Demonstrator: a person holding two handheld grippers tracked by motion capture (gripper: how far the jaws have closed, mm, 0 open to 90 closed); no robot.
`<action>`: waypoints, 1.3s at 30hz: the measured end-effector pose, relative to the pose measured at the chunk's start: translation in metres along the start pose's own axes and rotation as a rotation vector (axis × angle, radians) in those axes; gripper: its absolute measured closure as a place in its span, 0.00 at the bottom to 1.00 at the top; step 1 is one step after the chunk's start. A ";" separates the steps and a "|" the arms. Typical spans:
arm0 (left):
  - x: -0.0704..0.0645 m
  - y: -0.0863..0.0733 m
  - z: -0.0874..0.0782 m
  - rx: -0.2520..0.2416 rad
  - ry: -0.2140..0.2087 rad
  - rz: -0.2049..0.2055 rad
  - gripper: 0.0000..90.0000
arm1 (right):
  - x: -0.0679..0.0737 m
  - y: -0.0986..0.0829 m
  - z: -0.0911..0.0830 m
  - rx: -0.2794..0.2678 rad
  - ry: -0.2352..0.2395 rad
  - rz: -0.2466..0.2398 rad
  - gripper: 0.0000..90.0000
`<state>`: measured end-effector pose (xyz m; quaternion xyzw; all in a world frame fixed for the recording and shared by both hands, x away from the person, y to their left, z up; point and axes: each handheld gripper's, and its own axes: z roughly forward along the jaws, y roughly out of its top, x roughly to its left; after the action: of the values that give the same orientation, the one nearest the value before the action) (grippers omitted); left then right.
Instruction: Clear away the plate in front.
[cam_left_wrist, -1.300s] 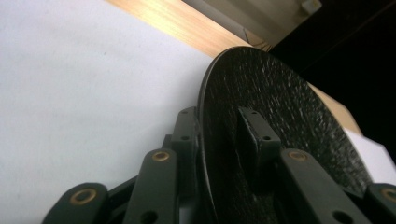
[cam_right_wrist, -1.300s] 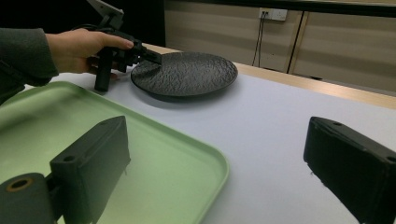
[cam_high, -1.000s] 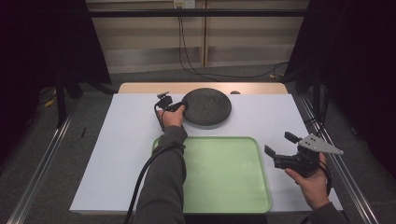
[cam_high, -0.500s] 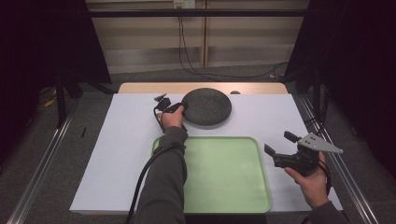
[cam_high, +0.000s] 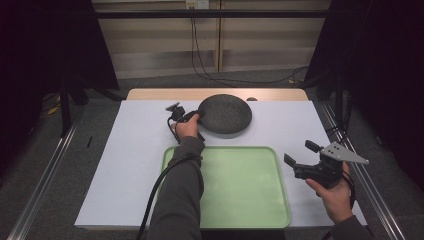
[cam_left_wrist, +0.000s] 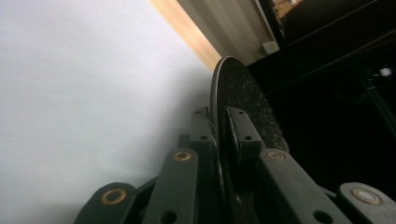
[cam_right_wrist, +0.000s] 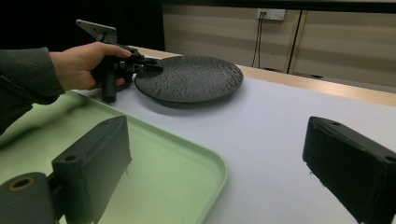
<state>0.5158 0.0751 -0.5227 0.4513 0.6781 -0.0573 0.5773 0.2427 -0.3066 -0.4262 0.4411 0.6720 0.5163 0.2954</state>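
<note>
A round dark textured plate (cam_high: 226, 113) sits at the back middle of the white table. My left gripper (cam_high: 199, 119) is shut on its left rim; in the left gripper view the jaws of the left gripper (cam_left_wrist: 218, 125) pinch the plate (cam_left_wrist: 243, 91) edge-on. The right gripper view shows that plate (cam_right_wrist: 189, 77) with the left gripper (cam_right_wrist: 145, 65) clamped on its near-left rim. My right gripper (cam_high: 300, 153) stands open with nothing between its jaws, just right of the green tray (cam_high: 240, 190). From its own camera, the right gripper (cam_right_wrist: 219, 156) spans the tray's corner (cam_right_wrist: 154, 158).
The white table cover (cam_high: 130, 165) has free room at the left. A wooden strip (cam_high: 165, 93) runs along the table's back edge. Metal rails (cam_high: 42, 175) flank the table. A cable (cam_high: 155, 195) trails along the left forearm.
</note>
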 end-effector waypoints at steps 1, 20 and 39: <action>-0.002 0.001 -0.001 0.005 -0.016 0.002 0.95 | 0.000 0.000 0.000 0.000 -0.001 0.001 0.08; -0.036 0.012 -0.008 0.046 -0.006 0.125 0.97 | -0.003 0.001 -0.001 -0.012 0.005 0.032 0.08; -0.054 0.045 -0.036 0.106 0.016 0.183 0.96 | -0.002 0.001 -0.002 -0.019 0.010 0.016 0.05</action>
<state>0.5160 0.0942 -0.4458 0.5419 0.6344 -0.0367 0.5500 0.2425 -0.3086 -0.4247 0.4407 0.6650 0.5273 0.2922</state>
